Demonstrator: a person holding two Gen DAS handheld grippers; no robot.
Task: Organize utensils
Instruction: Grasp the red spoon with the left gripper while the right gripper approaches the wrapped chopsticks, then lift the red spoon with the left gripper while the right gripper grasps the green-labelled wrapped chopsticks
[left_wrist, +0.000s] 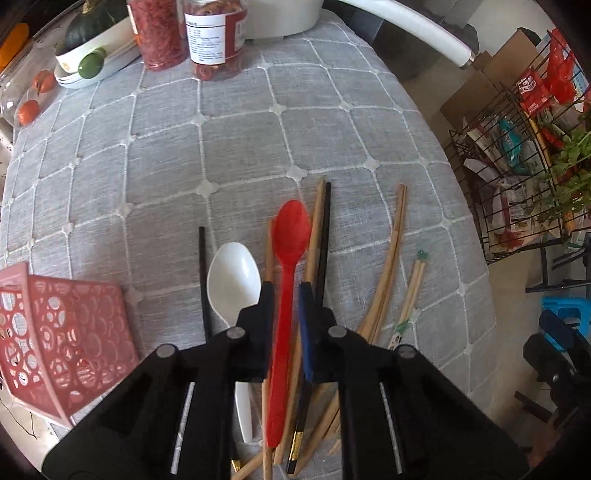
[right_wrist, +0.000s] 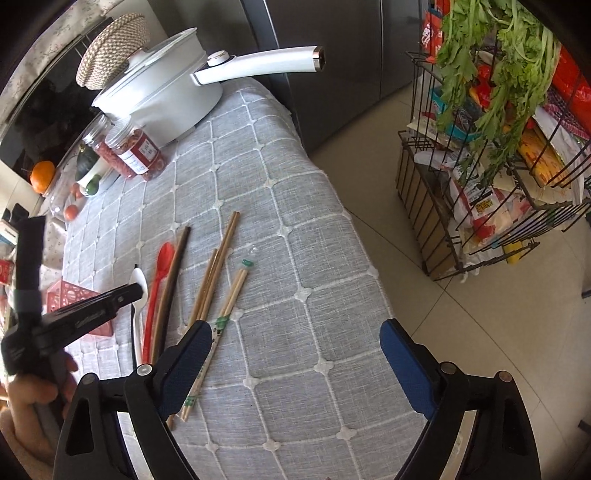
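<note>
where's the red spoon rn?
Left wrist view, centre: red spoon between the left tongs, white spoon to its left, chopsticks to its right.

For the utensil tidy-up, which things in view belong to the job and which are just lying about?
Belongs to the job:
- red spoon, between the left tool's fingers
- white spoon
- loose chopsticks
- wrapped chopsticks
- pink basket
- right tool, open

Just lying about:
- white pot
- two jars
- dish of vegetables
- wire rack
</note>
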